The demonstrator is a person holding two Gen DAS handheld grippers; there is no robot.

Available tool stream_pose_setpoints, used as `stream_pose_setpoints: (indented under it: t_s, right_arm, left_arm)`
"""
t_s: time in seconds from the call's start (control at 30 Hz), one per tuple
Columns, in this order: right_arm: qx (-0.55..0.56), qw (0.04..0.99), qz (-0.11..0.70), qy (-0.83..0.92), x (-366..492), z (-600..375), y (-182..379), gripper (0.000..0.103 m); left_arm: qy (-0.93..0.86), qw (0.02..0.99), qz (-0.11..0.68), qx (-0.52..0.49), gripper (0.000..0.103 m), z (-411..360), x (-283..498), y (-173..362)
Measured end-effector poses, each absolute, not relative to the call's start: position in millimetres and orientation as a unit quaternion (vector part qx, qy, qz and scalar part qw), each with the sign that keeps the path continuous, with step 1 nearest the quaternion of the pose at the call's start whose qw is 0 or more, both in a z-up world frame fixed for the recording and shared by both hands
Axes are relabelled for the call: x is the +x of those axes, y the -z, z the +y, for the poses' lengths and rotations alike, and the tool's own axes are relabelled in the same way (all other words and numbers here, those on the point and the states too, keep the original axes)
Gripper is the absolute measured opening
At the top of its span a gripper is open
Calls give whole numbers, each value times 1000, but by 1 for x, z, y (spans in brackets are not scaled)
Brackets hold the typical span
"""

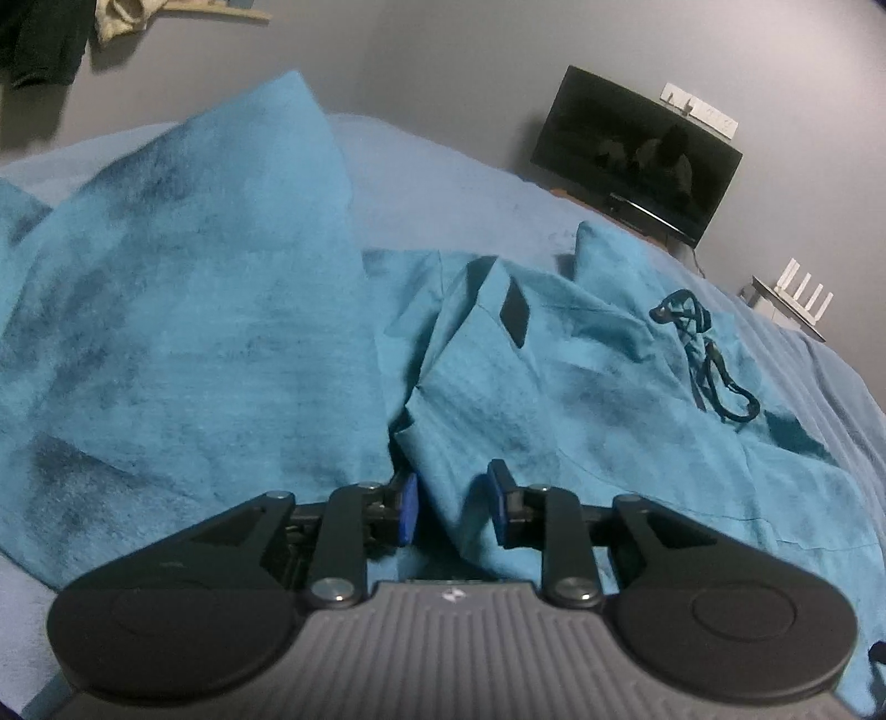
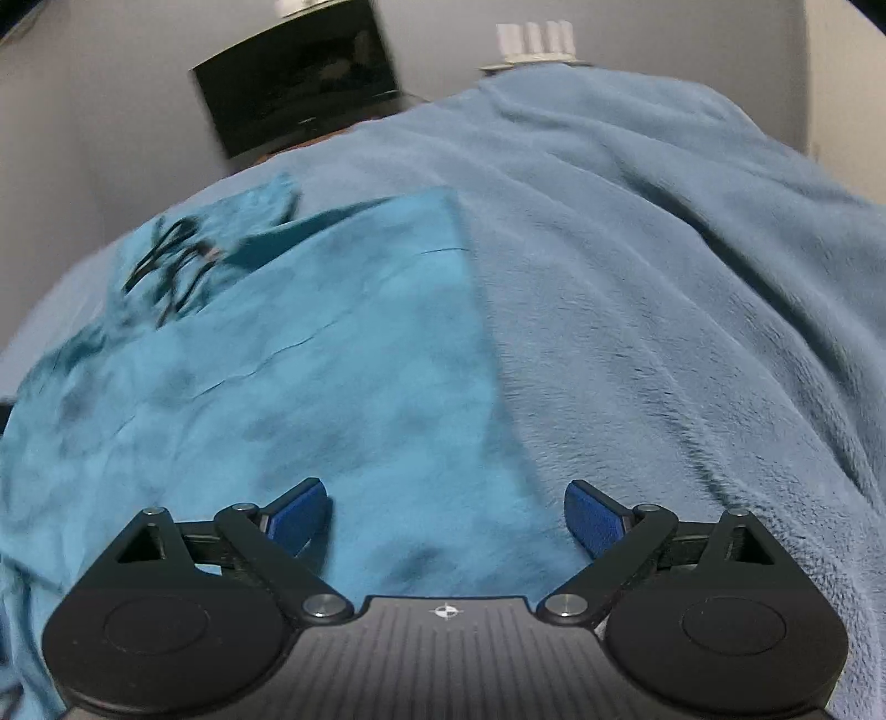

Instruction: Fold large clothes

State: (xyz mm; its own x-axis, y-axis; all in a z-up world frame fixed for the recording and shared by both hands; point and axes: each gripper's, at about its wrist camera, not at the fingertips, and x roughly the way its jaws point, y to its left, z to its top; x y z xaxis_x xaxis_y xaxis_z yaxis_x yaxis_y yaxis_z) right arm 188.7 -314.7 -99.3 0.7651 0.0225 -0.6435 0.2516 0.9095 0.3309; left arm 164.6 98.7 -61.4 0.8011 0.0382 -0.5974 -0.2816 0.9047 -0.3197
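A large teal garment point(image 1: 194, 310) lies crumpled on a pale blue bed cover point(image 1: 443, 183). It has a dark drawstring point(image 1: 703, 349) and a dark tag point(image 1: 515, 315). My left gripper point(image 1: 451, 509) hovers low over a raised fold of the garment, its blue pads point(image 1: 408, 512) partly apart with the fold's edge between them. In the right wrist view the garment point(image 2: 288, 360) lies flatter, its straight edge running down the middle. My right gripper point(image 2: 446, 520) is wide open just above that edge, holding nothing.
A dark TV screen point(image 1: 637, 155) stands against the grey wall beyond the bed, with a white router point(image 1: 797, 293) on a small shelf to its right. Dark clothes point(image 1: 39, 39) hang at the upper left. The fleece bed cover point(image 2: 664, 277) spreads to the right.
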Motion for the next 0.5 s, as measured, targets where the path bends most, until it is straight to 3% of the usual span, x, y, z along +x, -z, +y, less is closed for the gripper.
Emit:
stream_pose_setpoints:
  t_s: [0.17, 0.2, 0.23, 0.33, 0.5]
  right_arm:
    - [322, 891, 319, 3, 196, -347, 117, 93]
    - [330, 890, 315, -11, 196, -348, 119, 80]
    - [329, 890, 317, -13, 196, -349, 119, 52]
    - [328, 897, 296, 2, 191, -354, 115, 19]
    - [312, 905, 283, 63, 188, -360, 112, 11]
  left_arm:
    - [-77, 916, 324, -226, 22, 106, 172, 71]
    - [-75, 915, 324, -228, 21, 107, 173, 72]
    - [-74, 915, 324, -227, 21, 106, 174, 72]
    - [-53, 918, 311, -241, 19, 104, 174, 68]
    - [-51, 928, 318, -189, 19, 88, 176, 64]
